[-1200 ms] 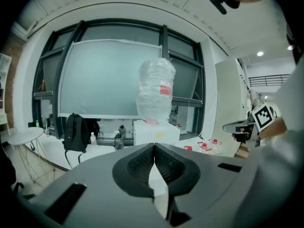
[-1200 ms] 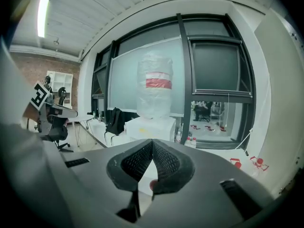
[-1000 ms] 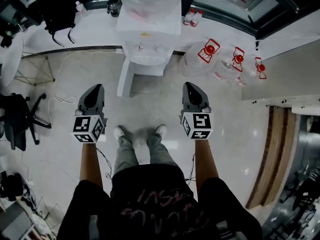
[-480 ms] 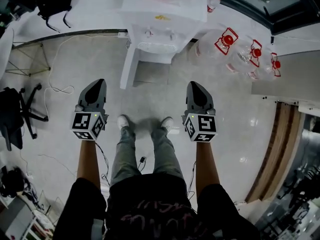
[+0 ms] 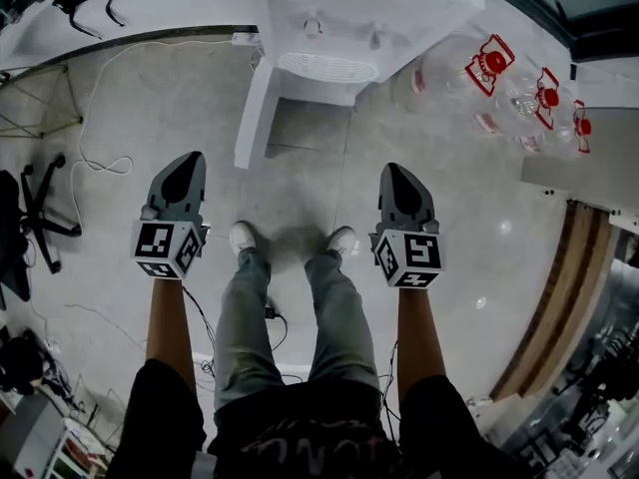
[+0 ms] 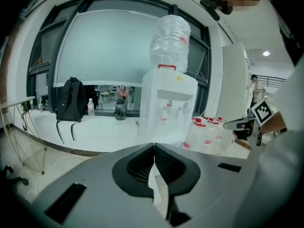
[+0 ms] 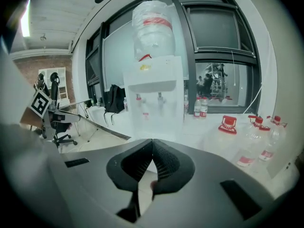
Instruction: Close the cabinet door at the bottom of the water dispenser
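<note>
The white water dispenser (image 5: 344,23) stands at the top of the head view, with a large bottle on top in the left gripper view (image 6: 168,37). Its bottom cabinet door (image 5: 254,108) is swung open toward me on the left side. My left gripper (image 5: 189,158) is shut on nothing and held above the floor, short of the door's free edge. My right gripper (image 5: 393,169) is also shut on nothing, level with it, in front of the dispenser's right side. Both gripper views face the dispenser (image 7: 154,103) from some distance, and neither gripper touches anything.
Several empty jugs with red caps (image 5: 504,73) lie right of the dispenser. An office chair (image 5: 30,218) and a loose cable (image 5: 90,153) are on the left. My feet (image 5: 290,239) stand between the grippers. A backpack (image 6: 71,106) rests on the ledge.
I have moved closer to the dispenser, which now sits nearer and larger at the top of the head view. Both grippers stay shut and keep the same spacing.
</note>
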`<state>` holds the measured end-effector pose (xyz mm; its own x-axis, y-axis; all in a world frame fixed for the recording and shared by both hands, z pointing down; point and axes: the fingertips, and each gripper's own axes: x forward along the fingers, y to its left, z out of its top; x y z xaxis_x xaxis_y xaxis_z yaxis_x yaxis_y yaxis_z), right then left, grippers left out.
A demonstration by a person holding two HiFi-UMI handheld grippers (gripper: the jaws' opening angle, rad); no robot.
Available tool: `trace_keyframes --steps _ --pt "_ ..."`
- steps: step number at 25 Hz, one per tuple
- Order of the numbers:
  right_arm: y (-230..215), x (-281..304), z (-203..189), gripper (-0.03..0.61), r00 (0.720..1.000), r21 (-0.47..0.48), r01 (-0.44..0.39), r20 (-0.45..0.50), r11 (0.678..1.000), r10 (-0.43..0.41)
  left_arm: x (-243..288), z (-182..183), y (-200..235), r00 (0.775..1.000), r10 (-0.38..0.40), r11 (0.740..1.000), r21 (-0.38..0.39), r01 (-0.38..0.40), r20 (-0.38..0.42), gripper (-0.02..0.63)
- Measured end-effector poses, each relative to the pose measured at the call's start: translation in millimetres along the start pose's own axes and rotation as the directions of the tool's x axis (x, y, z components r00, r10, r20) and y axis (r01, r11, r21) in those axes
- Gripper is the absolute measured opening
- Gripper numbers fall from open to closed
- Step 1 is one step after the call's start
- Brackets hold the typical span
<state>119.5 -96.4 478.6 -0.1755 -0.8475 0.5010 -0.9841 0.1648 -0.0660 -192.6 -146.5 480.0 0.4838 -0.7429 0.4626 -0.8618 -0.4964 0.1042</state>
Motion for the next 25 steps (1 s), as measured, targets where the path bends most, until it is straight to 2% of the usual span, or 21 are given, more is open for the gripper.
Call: trace_keyframes --steps 5,13,19,25 --pt "-11.2 37.5 -61.4 0.012 1.0 0.012 0.005 -0.014 1.0 -0.005 35.2 -71.4 14.6 0.999 -0.001 0.999 0.047 0.003 -0.041 0.014" --pt "-27.9 89.9 -143.5 0.012 1.0 -0.004 0.017 -0.013 1.0 -0.017 88.7 -168.5 33.6 0.998 -0.001 0.996 0.091 0.006 -0.059 0.014" --pt "-46.2 126.5 -194.5 0.014 1.0 -0.016 0.023 0.014 1.0 -0.023 120.0 -224.0 46.0 0.998 -0.02 0.991 0.132 0.027 -0.054 0.014" --pt "-62.7 154.1 -235.3 0.014 0.998 -0.026 0.033 0.045 0.999 -0.032 146.2 -264.5 38.1 0.996 -0.08 0.977 0.196 0.088 -0.048 0.014"
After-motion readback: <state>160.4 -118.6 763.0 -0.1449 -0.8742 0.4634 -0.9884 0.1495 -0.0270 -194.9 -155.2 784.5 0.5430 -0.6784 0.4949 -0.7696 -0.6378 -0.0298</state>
